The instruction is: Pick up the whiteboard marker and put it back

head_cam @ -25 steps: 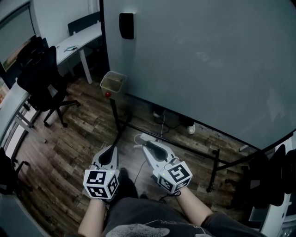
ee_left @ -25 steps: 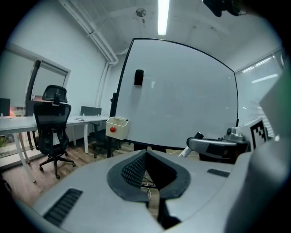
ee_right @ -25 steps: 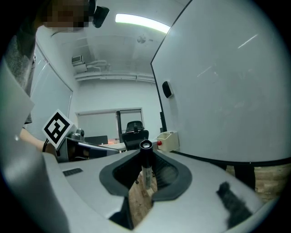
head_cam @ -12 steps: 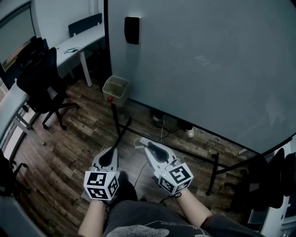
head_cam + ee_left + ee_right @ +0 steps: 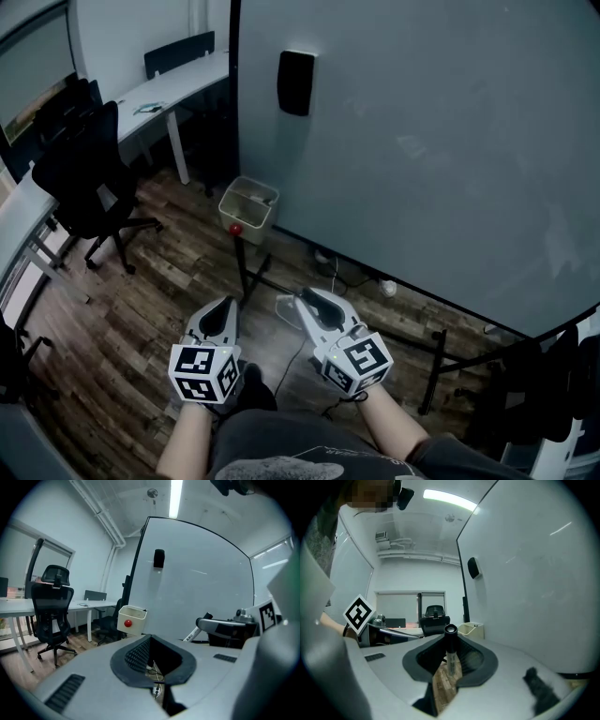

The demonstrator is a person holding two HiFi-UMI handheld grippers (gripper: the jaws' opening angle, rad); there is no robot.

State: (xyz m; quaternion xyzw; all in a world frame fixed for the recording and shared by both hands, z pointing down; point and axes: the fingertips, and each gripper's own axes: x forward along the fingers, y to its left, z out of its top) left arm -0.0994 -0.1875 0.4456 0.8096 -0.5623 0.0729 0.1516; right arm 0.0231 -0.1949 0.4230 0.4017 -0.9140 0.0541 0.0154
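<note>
My right gripper (image 5: 307,302) is shut on the whiteboard marker (image 5: 450,657). The marker stands upright between the pads, black cap at the top. In the left gripper view the marker (image 5: 193,633) pokes out sideways from the right gripper (image 5: 224,629). My left gripper (image 5: 223,311) is held beside it, shut and with nothing in it. Both point toward the big whiteboard (image 5: 431,141) on its stand. A pale box (image 5: 249,204) with a red dot hangs at the board's lower left corner, ahead of the left gripper (image 5: 151,639).
A black eraser (image 5: 295,82) sticks to the board's upper left. The stand's black legs (image 5: 251,272) and a cable lie on the wooden floor just ahead. A black office chair (image 5: 84,173) and white desks (image 5: 173,84) stand to the left.
Both grippers have come nearer to the whiteboard together. The box and the eraser now sit lower and further right in the head view. The marker stays in the right gripper.
</note>
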